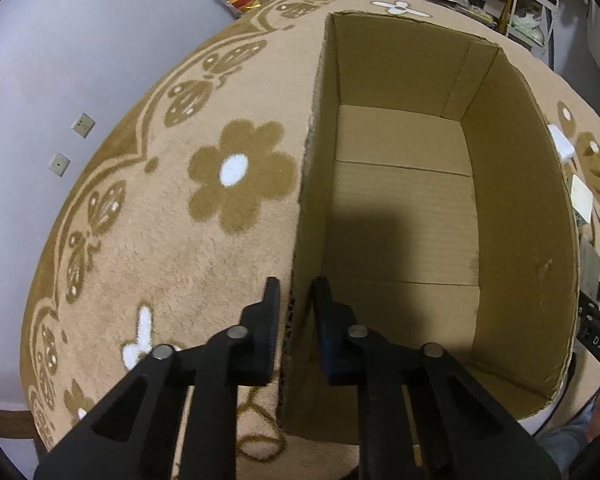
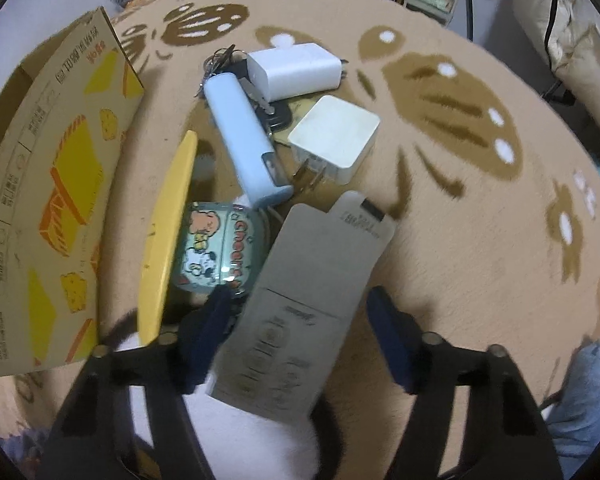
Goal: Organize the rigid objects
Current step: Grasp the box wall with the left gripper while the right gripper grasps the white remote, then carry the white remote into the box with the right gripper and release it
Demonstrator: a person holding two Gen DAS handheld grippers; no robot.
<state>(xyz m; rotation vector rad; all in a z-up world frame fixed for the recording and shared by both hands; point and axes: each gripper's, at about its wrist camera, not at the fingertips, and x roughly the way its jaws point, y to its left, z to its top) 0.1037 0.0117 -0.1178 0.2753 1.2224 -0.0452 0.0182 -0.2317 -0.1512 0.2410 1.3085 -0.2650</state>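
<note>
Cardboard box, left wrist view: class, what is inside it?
The cardboard box shows only its bare brown floor flaps and a shadow; no objects lie inside. The near corner of the floor is hidden behind the left tool, which is shut on the box's left wall.

Left gripper (image 1: 296, 300) points steeply down, jaws clamped nearly together, a thin wall edge pinched between the black fingers (image 1: 266, 320). Right gripper (image 2: 296, 320) also points steeply down, jaws partly apart, straddling a flat piece, pads not pressing it.
</note>
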